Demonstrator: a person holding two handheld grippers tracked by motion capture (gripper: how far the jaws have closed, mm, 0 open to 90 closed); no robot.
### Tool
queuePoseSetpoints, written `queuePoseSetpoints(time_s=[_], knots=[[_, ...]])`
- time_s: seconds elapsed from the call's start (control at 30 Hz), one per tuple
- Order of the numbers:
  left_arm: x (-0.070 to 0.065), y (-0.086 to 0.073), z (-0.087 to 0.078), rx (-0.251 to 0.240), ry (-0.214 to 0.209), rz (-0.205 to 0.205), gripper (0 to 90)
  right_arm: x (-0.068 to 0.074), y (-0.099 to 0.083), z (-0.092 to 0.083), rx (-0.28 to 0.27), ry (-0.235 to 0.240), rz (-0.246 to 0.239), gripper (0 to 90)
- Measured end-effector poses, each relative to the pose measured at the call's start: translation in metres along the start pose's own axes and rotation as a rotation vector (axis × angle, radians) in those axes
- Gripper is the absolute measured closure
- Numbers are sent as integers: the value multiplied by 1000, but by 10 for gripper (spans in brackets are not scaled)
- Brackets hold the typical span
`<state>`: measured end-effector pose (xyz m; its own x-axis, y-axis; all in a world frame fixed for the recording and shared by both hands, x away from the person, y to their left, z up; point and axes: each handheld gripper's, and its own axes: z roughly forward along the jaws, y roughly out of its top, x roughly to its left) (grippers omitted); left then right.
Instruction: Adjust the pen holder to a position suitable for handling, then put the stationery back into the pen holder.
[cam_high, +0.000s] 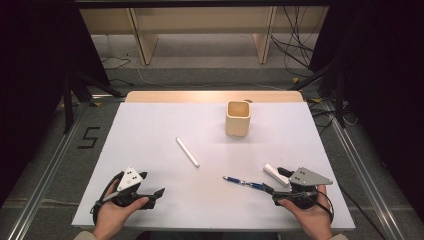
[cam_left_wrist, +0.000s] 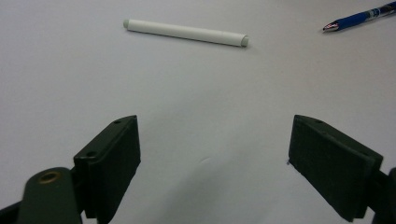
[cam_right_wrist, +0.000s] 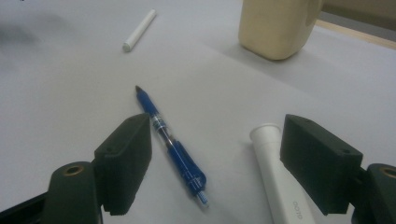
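Resting low at the near edge of the table (cam_high: 150, 125), the left gripper (cam_high: 150, 194) was held in the person's left hand (cam_high: 112, 212) with its jaws spread wide and nothing between them; in the left gripper view the two black, blocky pads (cam_left_wrist: 112, 163) were seen standing well apart over bare white surface. A grey three-cornered plate (cam_high: 131, 177) dotted with small holes was carried on top of it. Ahead of these jaws a slim white cylindrical marker (cam_left_wrist: 185, 32) was seen lying flat, capped with rounded ends, and farther off to one side the tip of a blue pen (cam_left_wrist: 359, 17) was visible.

The right gripper (cam_high: 272, 192) was likewise held released in the right hand (cam_high: 310, 215) at the near right of the table. Its matte black jaws were seen parted in the right gripper view, with the blue pen (cam_right_wrist: 170, 144) — translucent barrel, glossy blue grip — lying on the table between them, nearer the left-hand pad, touched by neither as far as could be told. Just beside the other pad a short white tube (cam_right_wrist: 278, 177) with a flared rim was seen lying, faint lettering printed on it.

Farther back a cream, square-mouthed holder (cam_high: 238, 119) with rounded corners and a smooth matte wall was seen standing upright — empty as far as its opening showed. The table top was a plain white sheet, smooth, with a strip of pale wood (cam_high: 175, 96) exposed along its far edge.
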<state>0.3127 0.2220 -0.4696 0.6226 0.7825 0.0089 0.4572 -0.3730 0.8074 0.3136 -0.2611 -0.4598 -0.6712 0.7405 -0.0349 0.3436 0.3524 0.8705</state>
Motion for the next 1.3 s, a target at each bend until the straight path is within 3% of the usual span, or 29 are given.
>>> queuePoseSetpoints(time_s=[0.6,1.1,1.3], knots=[[1,0,2,4,25,-2,166,-2,1,0,-7,-15,1,260],[3,0,1,-1,26,-26,171,-7,1,-2,-8,-51,16,322],[4,0,2,6,27,-23,172,-14,1,0,20,-60,27,360]])
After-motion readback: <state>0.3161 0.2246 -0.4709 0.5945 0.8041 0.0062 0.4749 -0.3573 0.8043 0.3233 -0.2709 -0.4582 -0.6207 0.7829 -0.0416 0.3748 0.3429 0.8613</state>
